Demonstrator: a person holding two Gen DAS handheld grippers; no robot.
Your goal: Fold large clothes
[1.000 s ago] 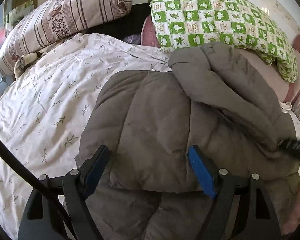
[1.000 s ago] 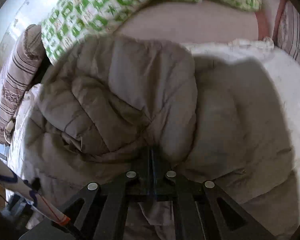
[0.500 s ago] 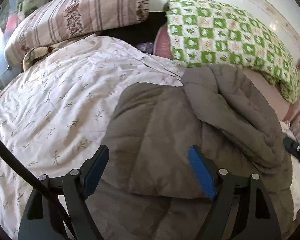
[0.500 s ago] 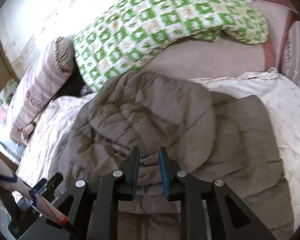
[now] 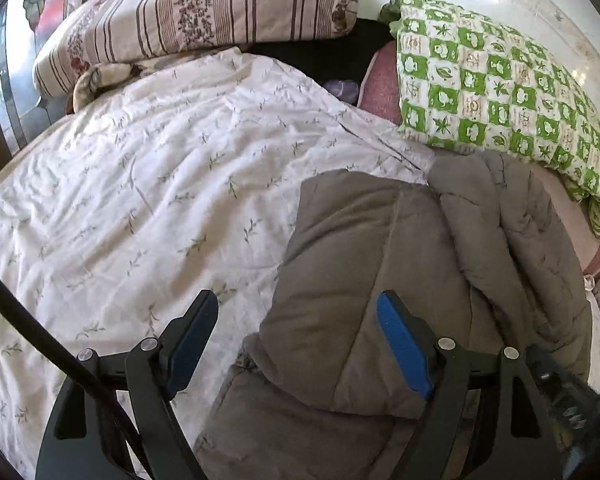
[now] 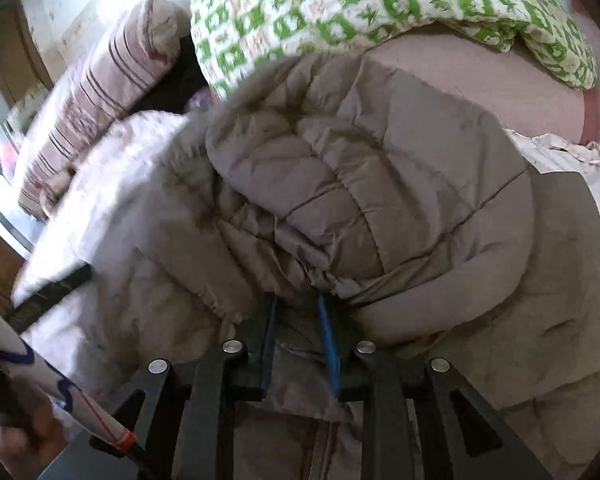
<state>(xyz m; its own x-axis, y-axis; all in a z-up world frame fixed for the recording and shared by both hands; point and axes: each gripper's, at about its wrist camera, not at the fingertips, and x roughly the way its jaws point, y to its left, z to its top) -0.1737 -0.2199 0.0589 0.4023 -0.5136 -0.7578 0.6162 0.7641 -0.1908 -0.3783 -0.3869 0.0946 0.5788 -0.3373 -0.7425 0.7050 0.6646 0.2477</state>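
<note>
While one padded jacket (image 5: 380,264) lies on bed, left gripper (image 5: 300,332) jaws spread; right gripper (image 6: 298,340) jaws part-spread, fabric between; two pillows.

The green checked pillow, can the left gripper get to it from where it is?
Probably yes. The left gripper is open and holds nothing, and only the low puffy brown jacket lies between it and the green checked pillow, so it could pass over.

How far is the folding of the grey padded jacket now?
Partly done: the padded jacket lies on the floral quilt with one side folded over. The right tool sits narrowly around a fold; the left tool is open. Further folds remain.
</note>
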